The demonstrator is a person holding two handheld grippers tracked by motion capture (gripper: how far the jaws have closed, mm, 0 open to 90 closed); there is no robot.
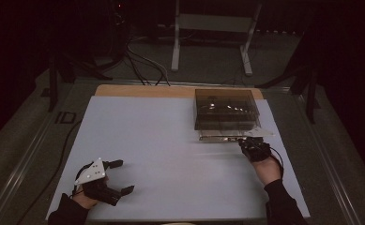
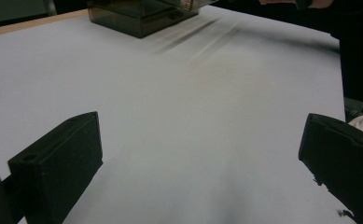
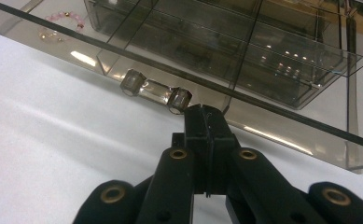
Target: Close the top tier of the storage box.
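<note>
Surface: a white counter point(image 1: 171, 154) with a strip of bare wood along its far edge, standing on a grey floor.
Room: dark all round; cables point(image 1: 142, 63) trail across the floor beyond the counter, and a pale metal stand point(image 1: 213, 28) rises behind it.
Left hand: near the front left corner of the counter, holding the left claw point(image 1: 122, 176), well apart from the box.
Left claw state: spread wide, with bare counter between its two black jaws in the left gripper view.
Box: a smoky clear plastic box point(image 1: 224, 110) with inner dividers, at the far right of the counter, its lowest drawer point(image 3: 282, 126) pulled partly out toward the person.
Drawer handle: a short clear bar handle point(image 3: 156, 91) on the drawer's front.
Bracelet: a string of pink beads point(image 3: 60, 25) lies in the drawer's left compartment, as the right gripper view shows it.
Right hand: at the near edge of the box, holding the right claw point(image 1: 244, 143).
Right claw state: pressed together, nothing between the jaws.
Claw and handle: the closed tips sit just below the right end of the handle; whether they touch it cannot be told.
Hard to make out: the box's upper compartments are dim with glare, contents unclear; the person's sleeves point(image 1: 283, 206) are cut off at the bottom edge.
</note>
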